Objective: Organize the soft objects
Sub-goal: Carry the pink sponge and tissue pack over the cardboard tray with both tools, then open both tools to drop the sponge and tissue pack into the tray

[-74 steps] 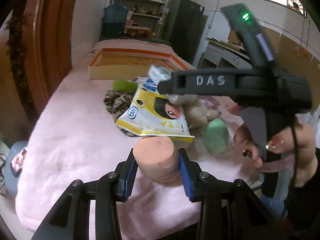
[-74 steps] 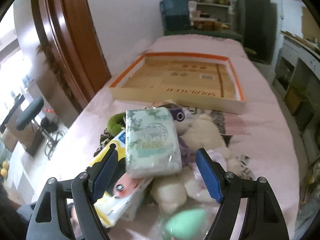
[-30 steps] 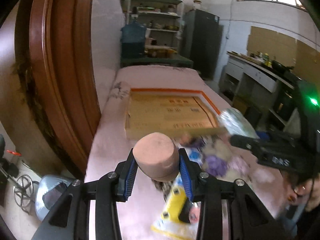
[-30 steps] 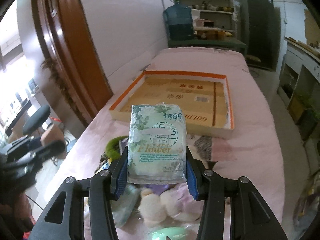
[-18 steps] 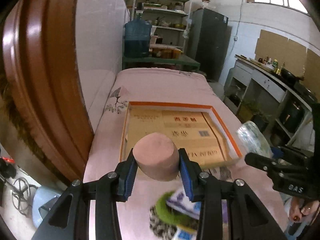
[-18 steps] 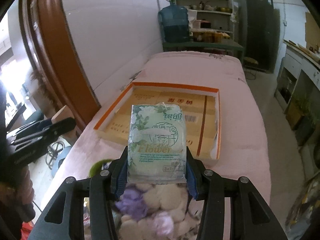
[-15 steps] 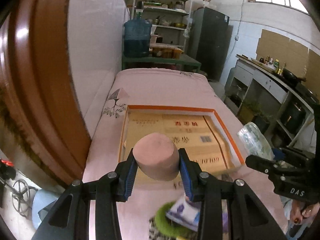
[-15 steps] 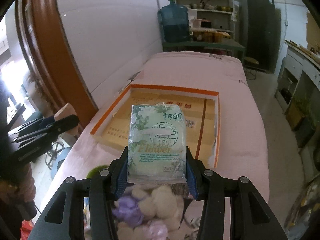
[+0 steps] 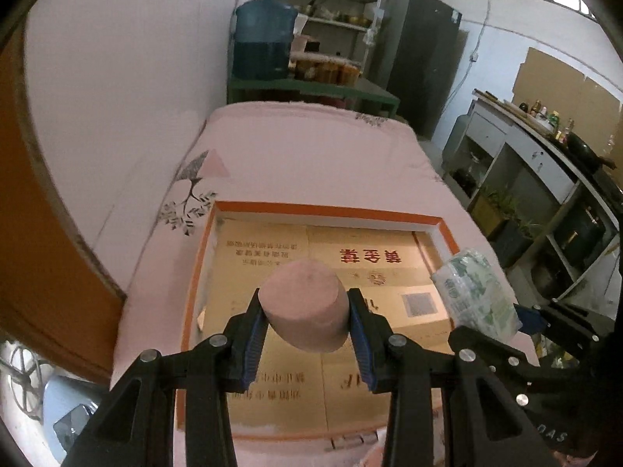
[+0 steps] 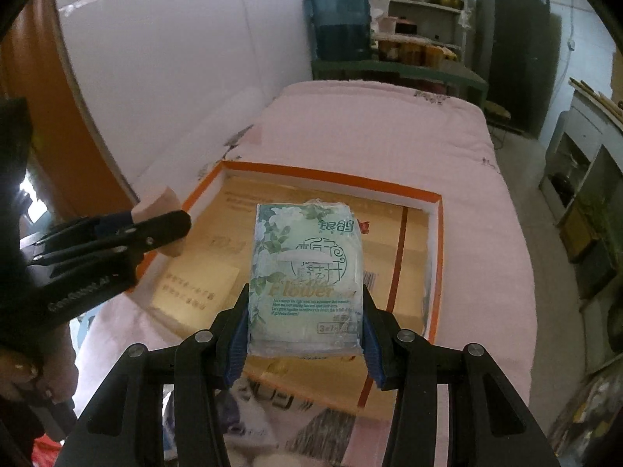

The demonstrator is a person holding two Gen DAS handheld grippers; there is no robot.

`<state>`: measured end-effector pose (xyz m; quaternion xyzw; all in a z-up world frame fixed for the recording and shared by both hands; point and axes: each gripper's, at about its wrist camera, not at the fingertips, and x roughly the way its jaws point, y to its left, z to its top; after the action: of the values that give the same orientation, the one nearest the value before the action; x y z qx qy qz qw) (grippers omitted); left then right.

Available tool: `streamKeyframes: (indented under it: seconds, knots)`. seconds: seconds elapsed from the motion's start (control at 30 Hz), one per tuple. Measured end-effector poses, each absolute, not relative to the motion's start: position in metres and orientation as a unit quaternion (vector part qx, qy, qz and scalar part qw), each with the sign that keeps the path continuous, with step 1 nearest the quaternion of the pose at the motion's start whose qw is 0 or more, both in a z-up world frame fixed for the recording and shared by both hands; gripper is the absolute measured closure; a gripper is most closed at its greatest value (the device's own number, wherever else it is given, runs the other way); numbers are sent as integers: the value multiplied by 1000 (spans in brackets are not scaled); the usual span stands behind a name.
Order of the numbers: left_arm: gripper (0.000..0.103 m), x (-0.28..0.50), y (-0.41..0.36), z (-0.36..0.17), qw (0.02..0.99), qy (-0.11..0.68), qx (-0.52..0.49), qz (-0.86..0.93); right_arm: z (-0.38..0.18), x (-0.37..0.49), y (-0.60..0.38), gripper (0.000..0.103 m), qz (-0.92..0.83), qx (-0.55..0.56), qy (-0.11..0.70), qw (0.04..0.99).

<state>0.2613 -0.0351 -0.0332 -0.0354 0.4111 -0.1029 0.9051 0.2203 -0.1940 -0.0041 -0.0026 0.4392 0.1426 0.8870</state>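
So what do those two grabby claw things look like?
Both look alike. The left gripper and right gripper each have two black plastic fingers built from angular bars joined by round silver bolts, with ribbed blue pads on the inner faces. From the side, the left gripper's black body carries pale printed lettering, too blurred to read. No cables are visible.

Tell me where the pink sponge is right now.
The pink sponge is clamped in the left gripper, held above the near left part of the orange-rimmed cardboard tray; the right wrist view shows it at far left.
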Motion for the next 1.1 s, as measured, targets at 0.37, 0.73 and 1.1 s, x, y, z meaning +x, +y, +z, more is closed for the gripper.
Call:
streamKeyframes:
  seconds: [0.37,0.73,1.1]
  knots:
    - [63,296,-39,-66,889,445,-36,-99,-43,260,-203,53,127,15,483,866]
    - [62,308,-36,-89,869,475,-72,-121,-69,274,-208,53,118,23,511,851]
    - [41,294,-46,-81,885,448,-23,-126,-72,268,-202,41,109,12,505,856]
